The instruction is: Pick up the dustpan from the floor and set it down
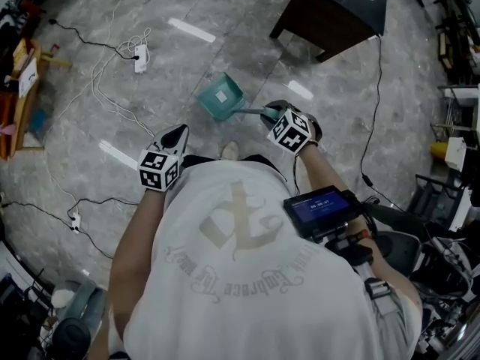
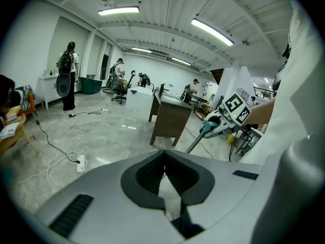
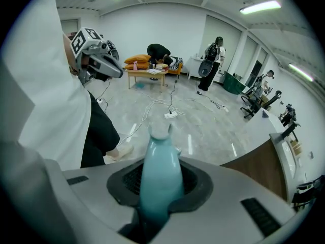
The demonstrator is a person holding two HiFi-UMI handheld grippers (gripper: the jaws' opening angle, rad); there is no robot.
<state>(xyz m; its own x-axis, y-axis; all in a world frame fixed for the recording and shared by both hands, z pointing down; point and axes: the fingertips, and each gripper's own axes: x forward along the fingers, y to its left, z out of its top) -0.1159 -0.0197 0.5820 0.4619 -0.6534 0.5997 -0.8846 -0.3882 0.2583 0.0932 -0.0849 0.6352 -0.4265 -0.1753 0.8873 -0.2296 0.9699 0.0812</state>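
Dustpan [image 1: 220,96] between desk [image 1: 330,10] and white power strip [image 1: 140,58].

Large open robotics lab or workshop, polished grey stone floor [image 1: 225,43] strewn with cables [image 1: 122,49] and power strips [image 1: 140,58], ceiling strip lights [image 2: 119,10], wooden desks [image 2: 170,121], people standing among equipment.

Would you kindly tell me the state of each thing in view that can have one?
Teal plastic dustpan: held by its handle, sloping down from the grip.
Right gripper: shut on the dustpan's handle.
Left gripper: shut, empty.
Small black screen worn by the person: lit.
Ceiling strip lights: on.
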